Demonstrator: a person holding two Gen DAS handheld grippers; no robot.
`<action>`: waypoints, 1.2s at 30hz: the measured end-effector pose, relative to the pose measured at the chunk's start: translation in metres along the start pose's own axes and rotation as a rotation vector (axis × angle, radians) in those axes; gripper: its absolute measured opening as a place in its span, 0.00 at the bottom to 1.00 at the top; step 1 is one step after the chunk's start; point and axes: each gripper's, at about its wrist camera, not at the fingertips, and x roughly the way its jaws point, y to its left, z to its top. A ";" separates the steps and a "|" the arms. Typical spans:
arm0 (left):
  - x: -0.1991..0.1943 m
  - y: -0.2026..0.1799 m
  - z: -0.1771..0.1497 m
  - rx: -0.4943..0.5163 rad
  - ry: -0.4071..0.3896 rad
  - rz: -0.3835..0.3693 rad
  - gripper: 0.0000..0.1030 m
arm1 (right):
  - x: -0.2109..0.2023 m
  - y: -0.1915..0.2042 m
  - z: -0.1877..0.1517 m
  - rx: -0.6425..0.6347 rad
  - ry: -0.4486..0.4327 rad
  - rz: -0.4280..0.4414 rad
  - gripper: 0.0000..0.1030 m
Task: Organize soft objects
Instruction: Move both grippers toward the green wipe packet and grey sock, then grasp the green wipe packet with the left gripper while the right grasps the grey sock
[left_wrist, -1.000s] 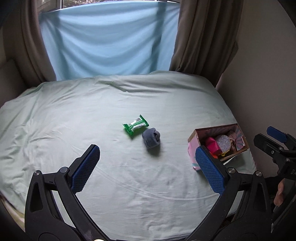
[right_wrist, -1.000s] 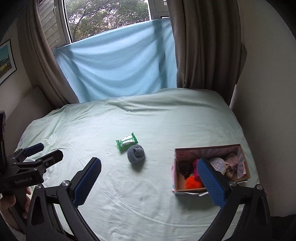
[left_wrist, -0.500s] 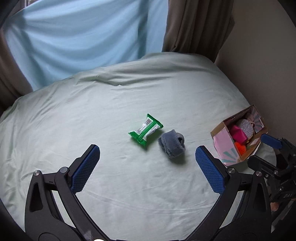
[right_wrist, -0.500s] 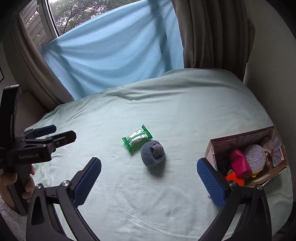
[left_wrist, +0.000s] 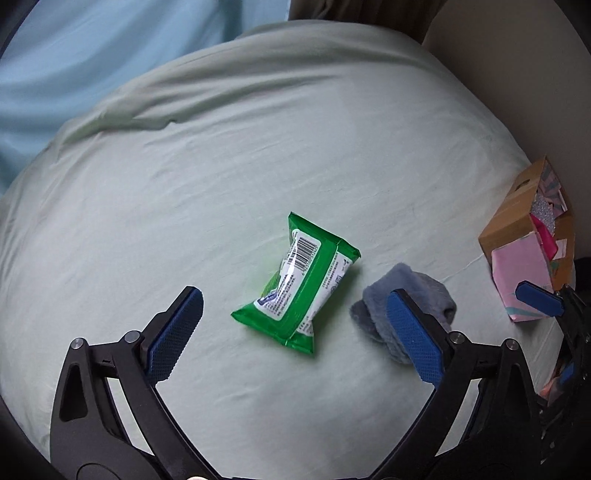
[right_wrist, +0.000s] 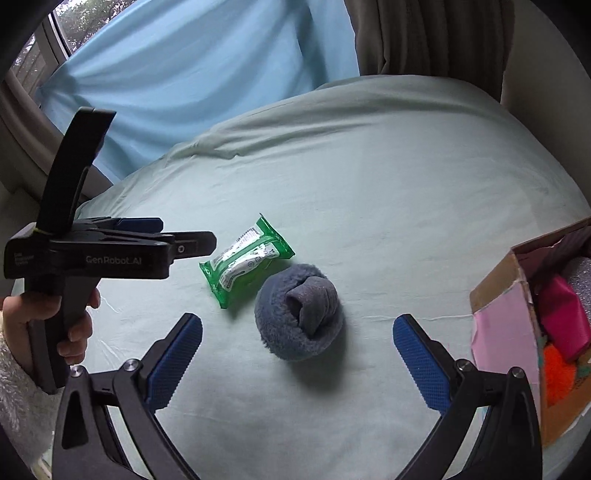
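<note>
The left claw (left_wrist: 295, 328) hangs wide open and empty above a pale green bedsheet (left_wrist: 229, 155), its blue-padded fingers (left_wrist: 173, 332) spread to either side of a green wipes packet (left_wrist: 297, 286) lying flat on the bed. The packet lies barcode side up, slanted across the gap between the fingers. Just to its right, partly hidden behind the left claw's right finger, sits a rolled grey-blue sock (left_wrist: 402, 314), close to the packet, though whether they touch cannot be told.

The right claw (right_wrist: 297, 360) is likewise wide open and holds nothing, hovering over the same sock (right_wrist: 299, 312), which in this view sits in the middle of the gap between the fingers, a fuzzy cuff folded around a smoother core. The packet (right_wrist: 245, 260) lies just beyond it to the upper left. The person's left hand (right_wrist: 48, 321), in a fleecy white sleeve, grips the other tool's black handle at the left edge.

A cardboard box (right_wrist: 498, 314) with pink sides stands at the bed's right edge, well apart from the sock, holding pink, orange and glittery silver items. Blue cloth (right_wrist: 192, 81) and a brown curtain (right_wrist: 424, 40) hang behind the bed.
</note>
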 end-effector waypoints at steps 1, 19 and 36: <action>0.010 0.000 0.002 0.008 0.011 -0.007 0.96 | 0.008 0.000 0.000 0.000 0.004 -0.003 1.00; 0.102 0.005 0.001 0.010 0.090 -0.053 0.52 | 0.096 -0.008 -0.001 -0.040 0.109 0.026 0.74; 0.055 0.000 -0.013 -0.046 0.029 -0.013 0.32 | 0.062 0.002 0.003 -0.089 0.060 -0.004 0.48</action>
